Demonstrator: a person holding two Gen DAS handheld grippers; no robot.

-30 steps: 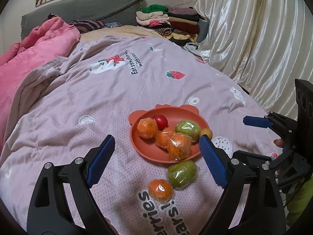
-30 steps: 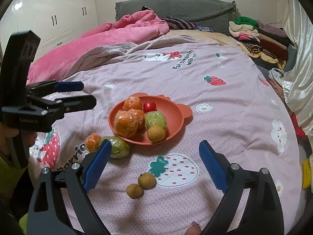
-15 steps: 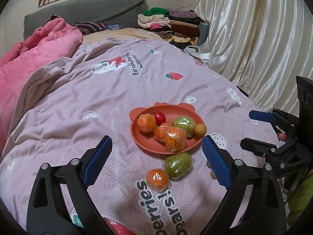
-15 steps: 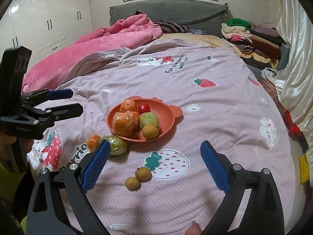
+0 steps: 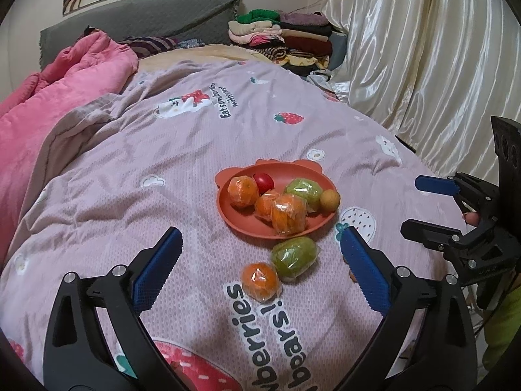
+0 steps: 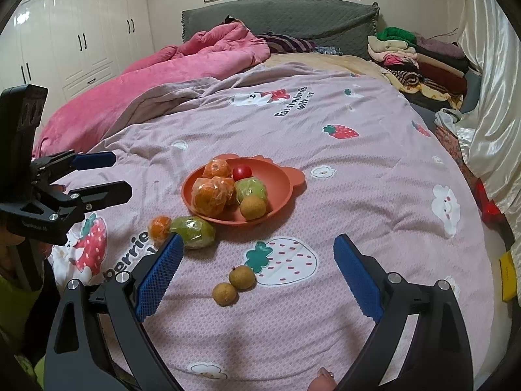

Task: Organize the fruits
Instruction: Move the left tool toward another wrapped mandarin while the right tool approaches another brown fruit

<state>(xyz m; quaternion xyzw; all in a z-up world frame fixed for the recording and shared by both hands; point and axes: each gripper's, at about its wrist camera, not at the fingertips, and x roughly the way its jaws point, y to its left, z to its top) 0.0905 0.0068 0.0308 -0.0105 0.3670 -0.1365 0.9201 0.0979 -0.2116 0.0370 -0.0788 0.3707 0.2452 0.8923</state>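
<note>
An orange-red plate (image 5: 232, 216) (image 6: 281, 182) on the pink bedspread holds three wrapped oranges, a red tomato (image 5: 264, 181), a wrapped green fruit (image 5: 302, 190) and a brown longan (image 5: 330, 199). Just in front of the plate lie a wrapped green fruit (image 5: 294, 256) (image 6: 193, 227) and a wrapped orange (image 5: 260, 281) (image 6: 159, 227). Two loose longans (image 6: 241, 277) (image 6: 224, 294) lie nearer my right gripper (image 6: 259, 238) (image 5: 413, 203), which is open and empty. My left gripper (image 5: 260, 231) (image 6: 97, 176) hovers short of the loose fruits; its jaws are opening with nothing gripped.
A bunched pink duvet (image 5: 65, 75) lies at the far left of the bed. Folded clothes (image 5: 280, 36) are stacked near the grey headboard. Cream curtains (image 5: 423, 65) hang along the right bed edge, and white wardrobes (image 6: 75, 42) stand on the left.
The left gripper has drawn back from the plate and its jaws have spread wider. The right gripper has drawn back a little too. No fruit has moved.
</note>
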